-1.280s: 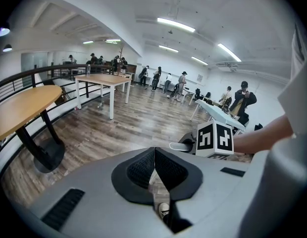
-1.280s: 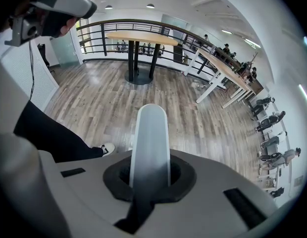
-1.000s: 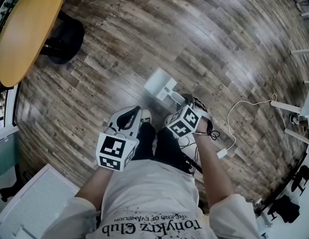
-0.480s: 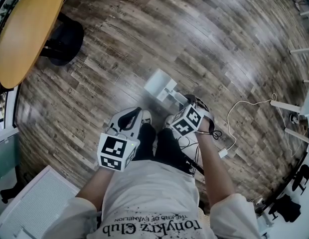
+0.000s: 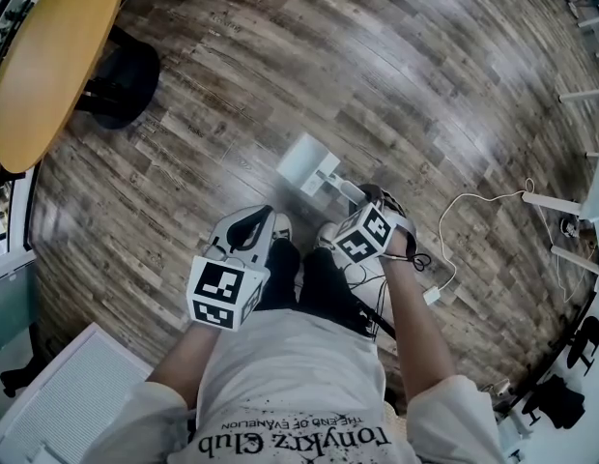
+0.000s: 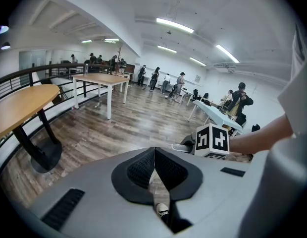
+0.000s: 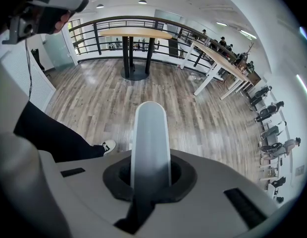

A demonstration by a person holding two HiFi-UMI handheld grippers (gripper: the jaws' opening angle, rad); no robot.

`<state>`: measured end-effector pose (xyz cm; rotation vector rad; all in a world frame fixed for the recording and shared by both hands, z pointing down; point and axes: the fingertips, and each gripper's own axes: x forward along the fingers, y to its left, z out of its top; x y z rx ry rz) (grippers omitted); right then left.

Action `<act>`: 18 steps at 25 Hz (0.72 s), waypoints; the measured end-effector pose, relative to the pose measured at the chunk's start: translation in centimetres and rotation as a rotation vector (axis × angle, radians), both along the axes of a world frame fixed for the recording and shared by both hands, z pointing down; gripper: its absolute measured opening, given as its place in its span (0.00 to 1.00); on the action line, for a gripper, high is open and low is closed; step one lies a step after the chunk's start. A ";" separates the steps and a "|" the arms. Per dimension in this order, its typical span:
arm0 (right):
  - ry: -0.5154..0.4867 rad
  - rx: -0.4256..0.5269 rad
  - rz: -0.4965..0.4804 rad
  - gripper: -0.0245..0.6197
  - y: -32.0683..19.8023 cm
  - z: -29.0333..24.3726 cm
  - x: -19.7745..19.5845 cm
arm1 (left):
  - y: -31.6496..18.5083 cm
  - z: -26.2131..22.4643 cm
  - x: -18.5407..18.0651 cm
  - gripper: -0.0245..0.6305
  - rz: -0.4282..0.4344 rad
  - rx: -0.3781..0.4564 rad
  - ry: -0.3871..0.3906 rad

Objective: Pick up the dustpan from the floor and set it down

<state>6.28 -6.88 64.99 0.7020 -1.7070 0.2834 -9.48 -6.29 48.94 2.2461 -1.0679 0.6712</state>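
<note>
right claw [image 7: 149, 178]: pressed together on the dustpan handle [image 7: 149, 138]. the pale handle ran up out of the dark pads and ended in a rounded tip beyond them. in the head view the right claw [image 5: 354, 201] pointed steeply down, and the handle ran from it up-left to the dustpan [image 5: 307, 162], which lay just ahead of the claw over the wooden floor [image 5: 425, 85]. could not tell whether the pan touched the floor.

left claw [image 6: 154, 168]: pads pressed together at the tips, nothing between them; floor showed through the slit lower down. in the head view the left claw [image 5: 249, 228] sat just left of the right claw, apart from the dustpan.

a shoe [image 7: 109, 146] showed left of the right claw. a white cable [image 5: 473, 206] lay on the floor to the right of the right claw. a round desk [image 5: 53, 56] stood well off, up-left of the left claw.
</note>
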 end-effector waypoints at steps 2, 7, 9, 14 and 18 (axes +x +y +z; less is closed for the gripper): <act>-0.001 -0.001 0.004 0.09 0.1 0.0 0.2 | 0.1 0.0 0.1 0.07 -0.001 0.002 -0.001; -0.019 -0.024 0.022 0.16 0.5 0.3 0.6 | 0.2 0.1 -0.2 0.07 -0.011 0.005 -0.002; -0.025 -0.031 0.031 0.17 0.9 0.4 0.9 | 0.3 0.0 -0.4 0.07 -0.016 0.007 -0.004; -0.052 -0.048 0.059 0.22 1.6 0.4 1.2 | 0.7 -0.2 -0.5 0.07 -0.018 0.013 -0.006; -0.071 -0.060 0.071 0.24 1.9 0.1 1.3 | 1.0 -0.6 -0.3 0.07 -0.012 0.017 -0.004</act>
